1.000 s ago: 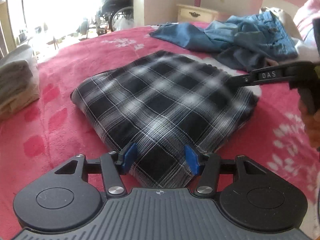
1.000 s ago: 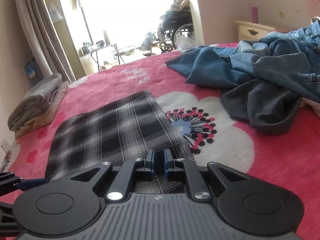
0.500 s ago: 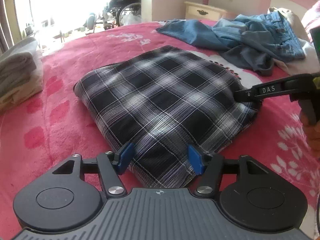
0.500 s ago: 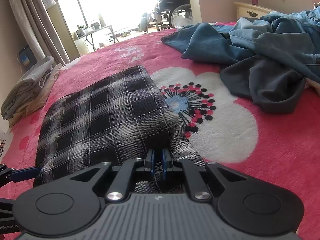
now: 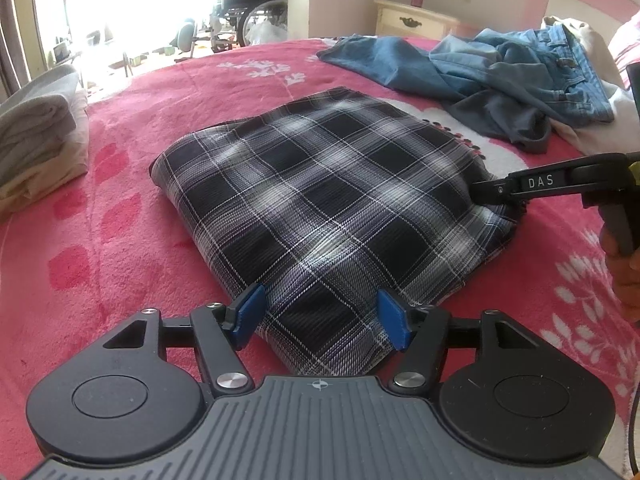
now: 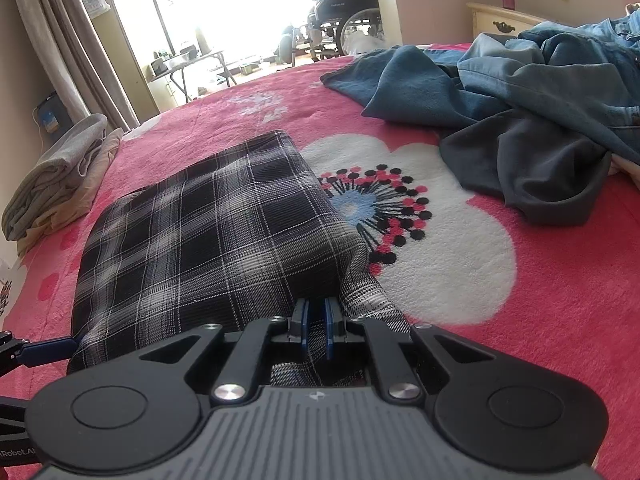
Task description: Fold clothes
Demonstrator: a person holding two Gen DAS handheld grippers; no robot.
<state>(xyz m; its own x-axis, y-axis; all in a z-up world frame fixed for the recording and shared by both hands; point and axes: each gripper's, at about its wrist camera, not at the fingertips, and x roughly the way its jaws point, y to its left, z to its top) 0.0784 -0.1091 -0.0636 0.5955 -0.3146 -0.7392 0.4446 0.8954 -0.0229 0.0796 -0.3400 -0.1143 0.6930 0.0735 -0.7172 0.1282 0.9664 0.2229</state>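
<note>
A folded black-and-white plaid garment (image 5: 320, 200) lies on the pink floral blanket (image 5: 120, 240). My left gripper (image 5: 320, 312) is at its near corner, blue pads spread to either side of the cloth and not pressing on it. My right gripper (image 6: 316, 312) is shut on the garment's (image 6: 208, 240) right-hand corner, and a fold of plaid runs up between its pads. The left wrist view shows that same gripper (image 5: 492, 192) from the side, biting the cloth's right edge. One left fingertip (image 6: 48, 350) shows at the cloth's far left in the right wrist view.
A heap of unfolded denim and dark clothes (image 5: 500, 68) (image 6: 520, 92) lies at the far right of the bed. A folded grey and beige stack (image 5: 36, 132) (image 6: 60, 184) sits at the left edge. A nightstand (image 5: 412, 24) and a wheelchair (image 5: 248, 4) stand beyond the bed.
The left jaws have spread a little wider around the near corner. The right gripper has kept its pinch, and the plaid corner now stands bunched up in front of it.
</note>
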